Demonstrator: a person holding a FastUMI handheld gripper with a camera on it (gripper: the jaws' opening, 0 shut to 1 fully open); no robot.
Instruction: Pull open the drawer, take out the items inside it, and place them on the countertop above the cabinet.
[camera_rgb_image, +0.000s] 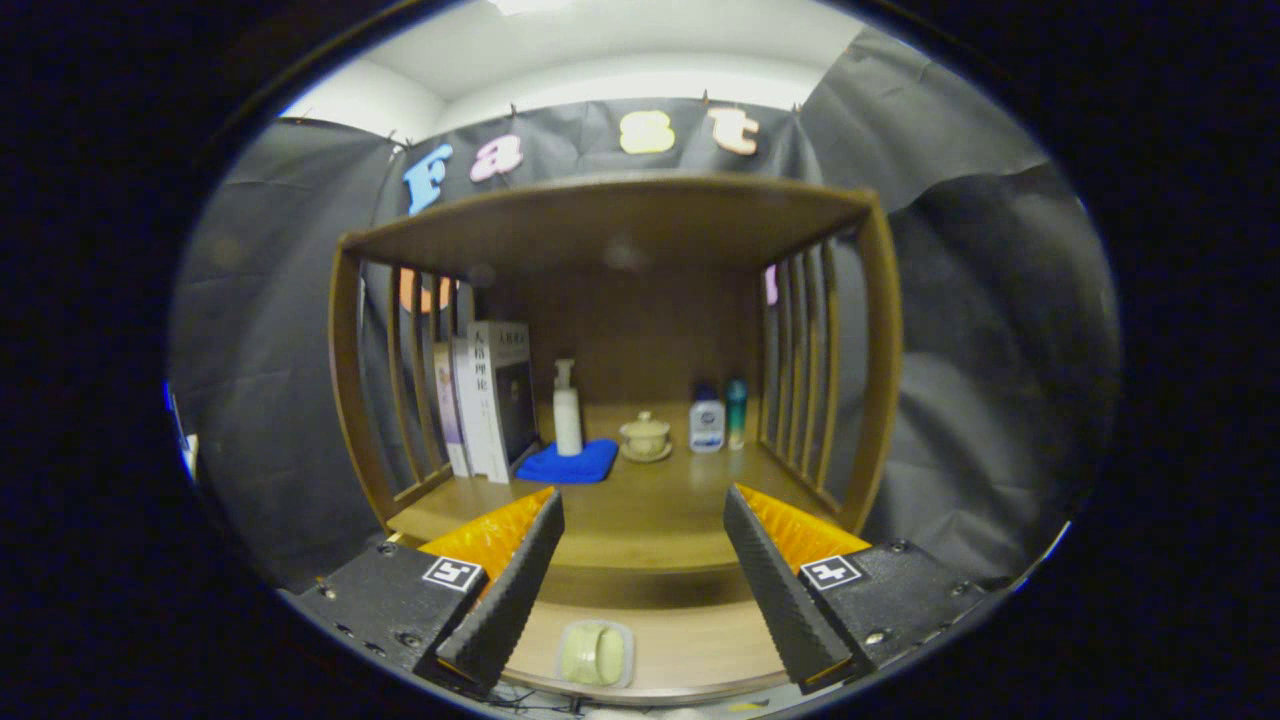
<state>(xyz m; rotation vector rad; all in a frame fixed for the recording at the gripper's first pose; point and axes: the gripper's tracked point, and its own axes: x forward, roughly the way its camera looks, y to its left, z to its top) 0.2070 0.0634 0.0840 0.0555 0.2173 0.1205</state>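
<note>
My gripper (642, 495) is open, with nothing between its fingers. It hovers in front of a wooden cabinet, level with the countertop (650, 500). Below the countertop's front edge the drawer (700, 650) stands pulled out, its pale wooden floor showing between the bases of my fingers. One item (596, 653) lies in the drawer: a pale green thing in a clear plastic pack. It sits well below and behind my fingertips, a little nearer the left finger (515, 580).
Farther back on the countertop stand upright books (490, 395), a white pump bottle (567, 410) on a folded blue cloth (572, 462), a lidded cup on a saucer (645, 437) and two small bottles (718, 417). Slatted side rails (800, 370) and a top shelf (620, 215) enclose it.
</note>
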